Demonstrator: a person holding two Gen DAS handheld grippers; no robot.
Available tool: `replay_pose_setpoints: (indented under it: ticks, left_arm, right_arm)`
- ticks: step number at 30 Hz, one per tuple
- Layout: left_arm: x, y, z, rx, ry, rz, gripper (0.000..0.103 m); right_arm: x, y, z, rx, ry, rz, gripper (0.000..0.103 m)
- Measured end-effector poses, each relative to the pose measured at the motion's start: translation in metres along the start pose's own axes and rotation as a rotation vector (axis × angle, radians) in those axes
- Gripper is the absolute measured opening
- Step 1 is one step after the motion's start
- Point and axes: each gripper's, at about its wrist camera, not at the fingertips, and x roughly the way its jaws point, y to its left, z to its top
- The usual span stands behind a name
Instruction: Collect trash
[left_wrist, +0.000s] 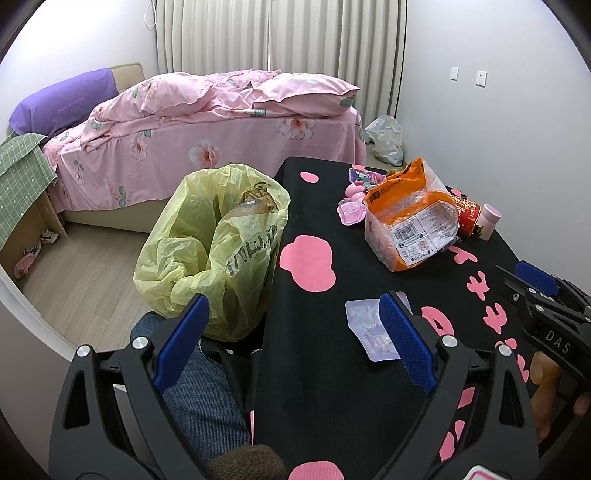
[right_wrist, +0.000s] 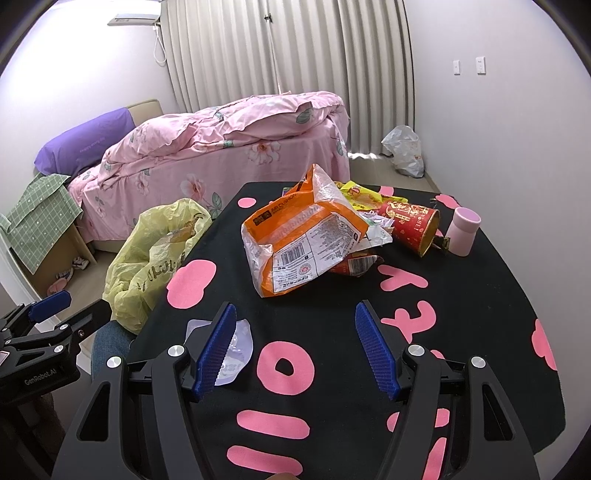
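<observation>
Our left gripper (left_wrist: 295, 325) hovers wide open and empty at the near edge of the black table cover (left_wrist: 332, 387), its right finger just over a small clear plastic wrapper (left_wrist: 364, 325). Ahead and to its left, the yellow trash bag (left_wrist: 207, 254) stands open on the floor against the table. Our right gripper (right_wrist: 295, 343) is likewise spread wide, gripping nothing, with the same wrapper (right_wrist: 240, 343) beside its left finger. Straight ahead of it lies an orange-and-clear air-cushion package (right_wrist: 299, 240), and beyond, to the right, a tipped red paper cup (right_wrist: 413, 225) and a pink cup (right_wrist: 463, 232).
</observation>
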Motion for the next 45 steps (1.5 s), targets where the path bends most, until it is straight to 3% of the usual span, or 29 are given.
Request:
replay_pose_setpoints:
  ticks: [23, 26, 29, 32, 36, 39, 42, 45]
  left_arm:
    - [0.001, -0.002, 0.0, 0.005, -0.005, -0.004, 0.089]
    - [0.011, -0.003, 0.001, 0.013, -0.003, -0.053, 0.089]
    - [0.03, -0.007, -0.002, 0.015, 0.039, -0.148, 0.089]
    - [0.047, -0.016, -0.008, 0.031, 0.085, -0.229, 0.089]
    - [0.066, -0.031, -0.015, 0.076, 0.135, -0.252, 0.091]
    - [0.077, -0.032, -0.017, 0.068, 0.174, -0.271, 0.091]
    - [0.081, -0.03, -0.016, 0.05, 0.194, -0.308, 0.089]
    - [0.088, -0.031, -0.017, 0.045, 0.245, -0.306, 0.074]
  right_arm:
    - [0.0, -0.003, 0.001, -0.006, -0.005, -0.012, 0.063]
    - [0.0, -0.013, 0.007, -0.033, -0.037, -0.057, 0.063]
    - [0.001, -0.027, 0.013, -0.04, -0.062, -0.08, 0.063]
    - [0.012, -0.041, 0.015, -0.075, -0.041, -0.093, 0.063]
    - [0.029, -0.054, 0.013, -0.114, -0.016, -0.086, 0.063]
    - [0.043, -0.064, 0.009, -0.137, 0.018, -0.081, 0.049]
    - [0.056, -0.074, 0.008, -0.141, 0.043, -0.063, 0.047]
    - [0.063, -0.079, 0.009, -0.136, 0.029, -0.081, 0.047]
